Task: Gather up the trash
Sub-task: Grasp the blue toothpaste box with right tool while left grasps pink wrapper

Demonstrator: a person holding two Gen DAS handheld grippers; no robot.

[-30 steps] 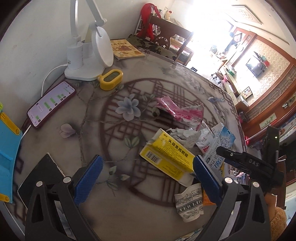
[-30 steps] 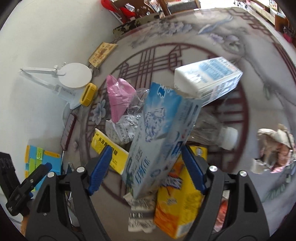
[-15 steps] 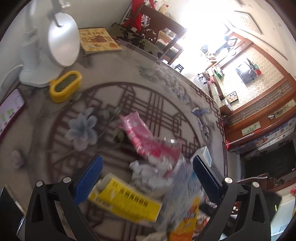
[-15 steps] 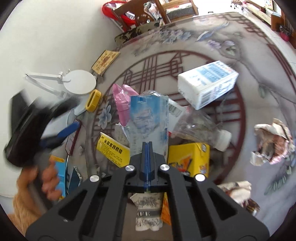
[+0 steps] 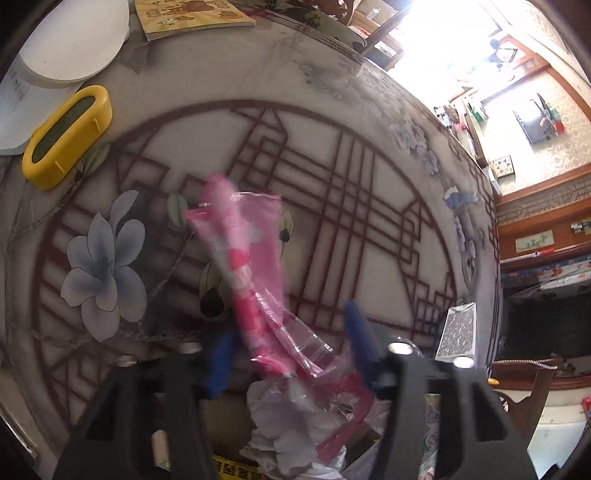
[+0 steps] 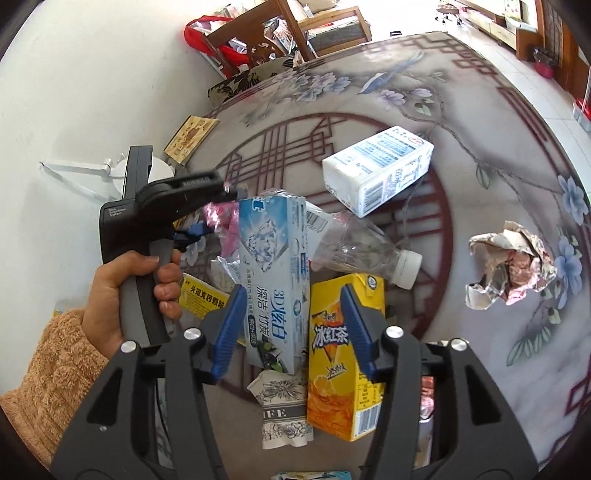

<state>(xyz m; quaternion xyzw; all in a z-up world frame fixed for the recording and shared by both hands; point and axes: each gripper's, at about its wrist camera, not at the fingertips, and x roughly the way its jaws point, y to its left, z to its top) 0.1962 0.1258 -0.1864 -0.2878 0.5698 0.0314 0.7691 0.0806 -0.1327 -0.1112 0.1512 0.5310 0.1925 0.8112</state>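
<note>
A pile of trash lies on the patterned round table [image 6: 461, 122]. In the left wrist view a pink plastic wrapper [image 5: 251, 273] runs between the blue pads of my left gripper [image 5: 291, 349], which is open around it; crumpled white paper [image 5: 284, 417] lies below. In the right wrist view my right gripper [image 6: 291, 328] is open, its pads either side of a blue toothpaste box [image 6: 273, 280]. A yellow iced-tea carton [image 6: 343, 354], a clear plastic bottle [image 6: 362, 247], a white milk carton [image 6: 380, 170] and a crumpled paper ball [image 6: 509, 266] lie around it.
A yellow clock [image 5: 66, 136], a white lamp base [image 5: 62, 40] and a book [image 5: 184, 14] sit at the table's far side. A yellow medicine box [image 6: 203, 299] lies under the pile. The hand holding the left gripper [image 6: 166, 206] is at left. A chair [image 6: 273, 44] stands behind the table.
My left gripper moved forward over the table onto the pink wrapper and its jaws narrowed. My right gripper was shut half a second ago and has opened around the toothpaste box.
</note>
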